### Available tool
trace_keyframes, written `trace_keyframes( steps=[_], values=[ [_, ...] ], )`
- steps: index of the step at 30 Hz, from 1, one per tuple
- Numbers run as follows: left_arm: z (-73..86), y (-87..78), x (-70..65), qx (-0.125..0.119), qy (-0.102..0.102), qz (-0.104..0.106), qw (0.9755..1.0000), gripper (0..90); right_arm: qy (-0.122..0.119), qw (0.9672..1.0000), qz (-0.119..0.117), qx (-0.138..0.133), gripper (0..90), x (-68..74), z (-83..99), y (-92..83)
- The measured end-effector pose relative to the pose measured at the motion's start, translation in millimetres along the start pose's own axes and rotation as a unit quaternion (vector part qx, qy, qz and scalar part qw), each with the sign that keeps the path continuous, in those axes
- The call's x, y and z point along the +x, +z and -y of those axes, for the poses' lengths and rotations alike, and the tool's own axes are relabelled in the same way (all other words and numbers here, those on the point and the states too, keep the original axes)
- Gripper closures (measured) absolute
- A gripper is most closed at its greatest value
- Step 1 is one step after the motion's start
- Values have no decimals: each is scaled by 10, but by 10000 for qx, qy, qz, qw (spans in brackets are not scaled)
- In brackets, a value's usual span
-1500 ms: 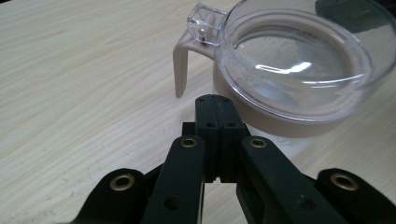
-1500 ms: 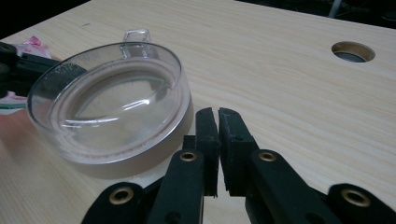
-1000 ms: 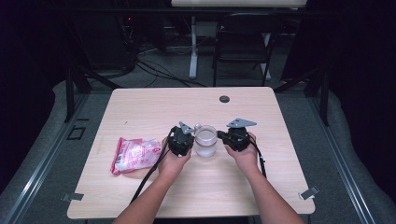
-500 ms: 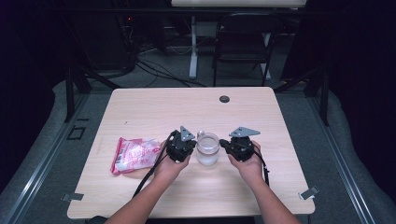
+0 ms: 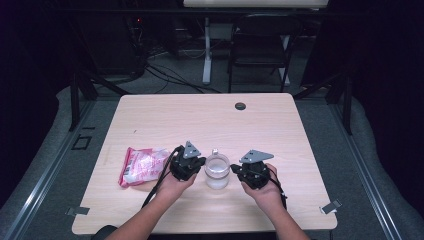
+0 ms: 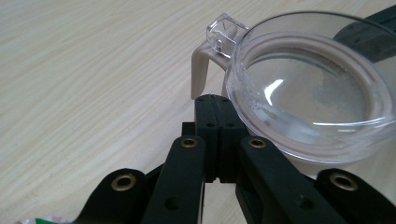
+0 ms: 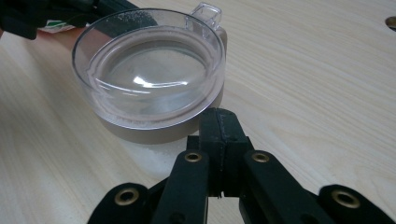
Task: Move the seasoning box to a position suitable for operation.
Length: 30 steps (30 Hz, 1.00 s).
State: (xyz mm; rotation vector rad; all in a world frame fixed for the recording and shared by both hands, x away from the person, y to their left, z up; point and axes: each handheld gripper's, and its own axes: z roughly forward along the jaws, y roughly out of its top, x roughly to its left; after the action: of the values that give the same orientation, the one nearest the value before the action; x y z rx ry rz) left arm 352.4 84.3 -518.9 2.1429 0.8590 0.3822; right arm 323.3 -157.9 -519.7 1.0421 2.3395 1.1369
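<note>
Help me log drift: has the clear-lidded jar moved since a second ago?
Yes. The jar has come nearer the table's front edge, farther from the dark hole.

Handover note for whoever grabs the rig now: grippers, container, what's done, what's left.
Left gripper: jaws shut, nothing between them, tips close beside the container's left side.
Right gripper: jaws shut, empty, close beside its right side.
Container: beige tub with a clear lid and a clear tab at its far rim, upright on the table between the two grippers. Lid is on.
Pink snack packet: flat on the table to the left of the left gripper, untouched.
Done: both grippers flank the container.
Left: probably gripping it or working the lid; neither gripper holds anything yet.
</note>
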Motion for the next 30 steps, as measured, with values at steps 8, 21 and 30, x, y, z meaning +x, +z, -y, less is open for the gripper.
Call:
trace_keyframes(
  steps=[8,21,30],
  values=[
    [27,-97,54,97,-50,-116,9999,846,81,9965,-823,-81,865,-102,9,43],
    [172,-491,93,-38,-32,-421,9991,780,-189,9994,-274,-56,896,-56,-49,170],
    [249,-558,207,-235,-214,-389,9987,718,-254,9980,-570,-44,892,56,-68,154]
  ],
)
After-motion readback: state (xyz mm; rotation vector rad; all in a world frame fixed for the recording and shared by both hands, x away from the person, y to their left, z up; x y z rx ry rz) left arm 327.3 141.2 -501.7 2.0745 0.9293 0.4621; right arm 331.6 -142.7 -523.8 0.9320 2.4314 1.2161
